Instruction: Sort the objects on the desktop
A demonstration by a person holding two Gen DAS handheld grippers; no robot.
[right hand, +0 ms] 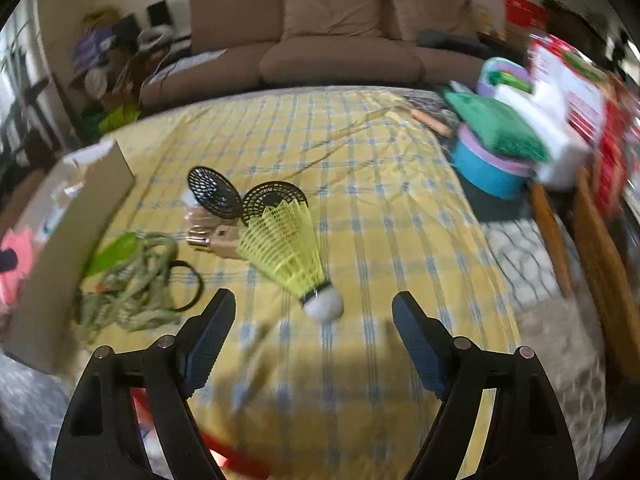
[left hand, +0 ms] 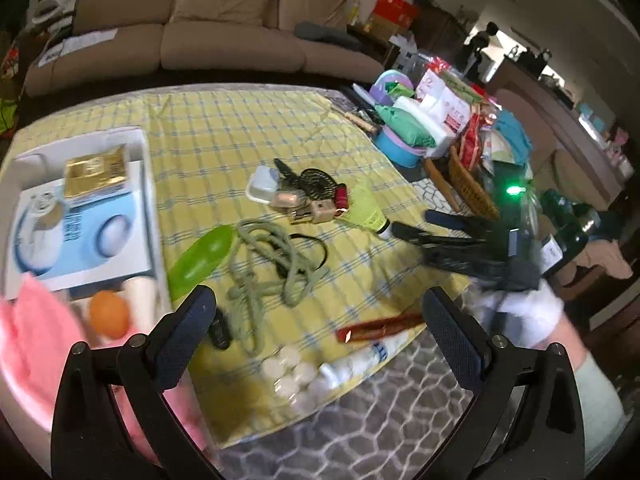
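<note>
The yellow shuttlecock (right hand: pixel 286 246) lies on its side on the yellow checked tablecloth (right hand: pixel 380 208), white cork nose (right hand: pixel 325 305) toward the right gripper (right hand: pixel 314 334) and skirt fanned away toward the two black mesh discs (right hand: pixel 244 194) just behind it. The right gripper hangs just short of the nose with its jaws spread wide and nothing between them.

By the look of it, the shuttlecock is very light and its plastic lattice skirt springy and easily crushed; the cork nose is the firm, rounded part. I would take it at the nose or at the dark band just behind, with a gentle close, since a round nose may squirt out of flat pads and so light a thing could be nudged away by one finger touching first.

Left of the shuttlecock lie a tangle of green cord (right hand: pixel 132 280) and a black hair tie (right hand: pixel 191 286).

The left gripper (left hand: pixel 320 328) is also spread and empty, well to the shuttlecock's left, near the storage box (left hand: pixel 146 168).
</note>
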